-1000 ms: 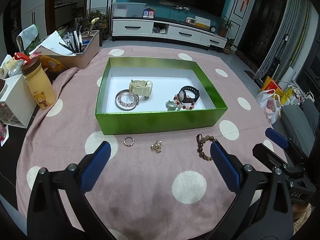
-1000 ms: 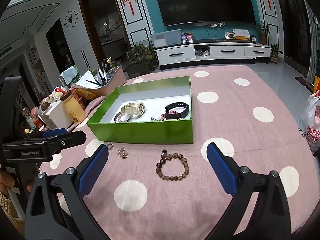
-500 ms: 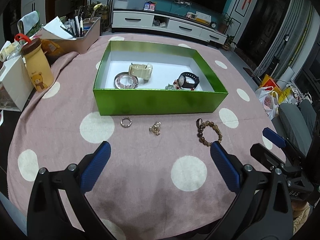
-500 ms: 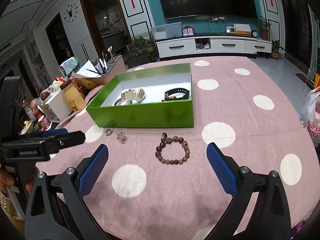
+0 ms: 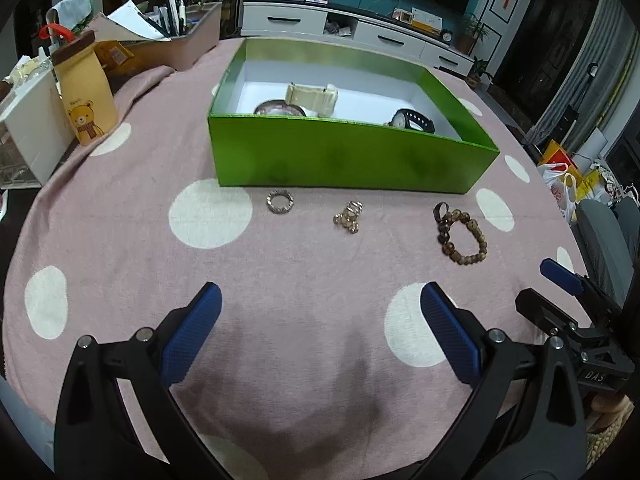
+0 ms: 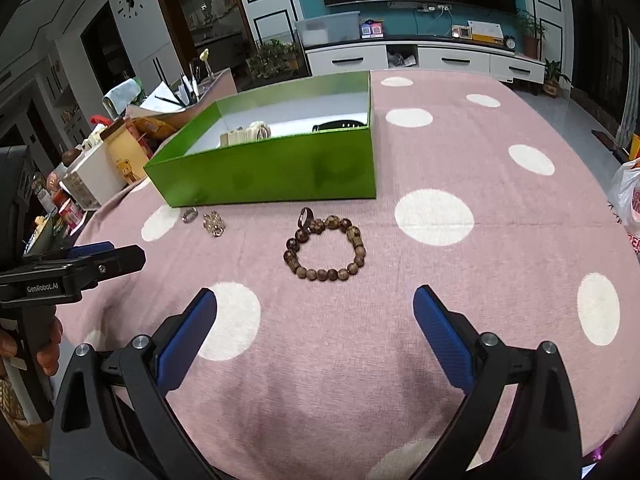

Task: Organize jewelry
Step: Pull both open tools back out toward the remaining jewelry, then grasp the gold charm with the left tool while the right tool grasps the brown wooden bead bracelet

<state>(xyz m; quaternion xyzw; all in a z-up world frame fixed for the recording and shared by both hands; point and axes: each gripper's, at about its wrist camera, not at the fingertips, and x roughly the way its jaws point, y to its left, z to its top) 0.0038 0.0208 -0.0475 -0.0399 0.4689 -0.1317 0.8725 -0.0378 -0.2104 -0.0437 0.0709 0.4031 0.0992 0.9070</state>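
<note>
Green box (image 5: 352,160) sits mid-table on a pink dotted cloth (image 5: 280,280), already holding a cream watch (image 5: 312,98), a black watch (image 5: 412,120) and a bangle (image 5: 276,107) partly hidden by the front wall. Three pieces lie outside, in a row just in front of the box: a small ring (image 5: 280,201) at left, a gold cluster (image 5: 348,217) (earrings or charms, too small to tell) in the middle, and a wooden bead bracelet (image 6: 325,249) at right. Left gripper (image 5: 320,334) hovers above the cloth w/ jaws wide apart, holding nothing, aimed roughly at the gold cluster. Right gripper (image 6: 316,338) likewise gapes empty, lined up behind the bead bracelet.

Step in hand, by the look of it: approach for the next pickup, approx. halfway through the sorting. Next move likely calls for the right gripper to drop low, straddle one side of the bead loop and pinch it, then lift over the box's front wall. Ring and cluster are flat and tiny, so the left gripper would need its tips right down on the cloth w/o snagging the fabric.
</note>
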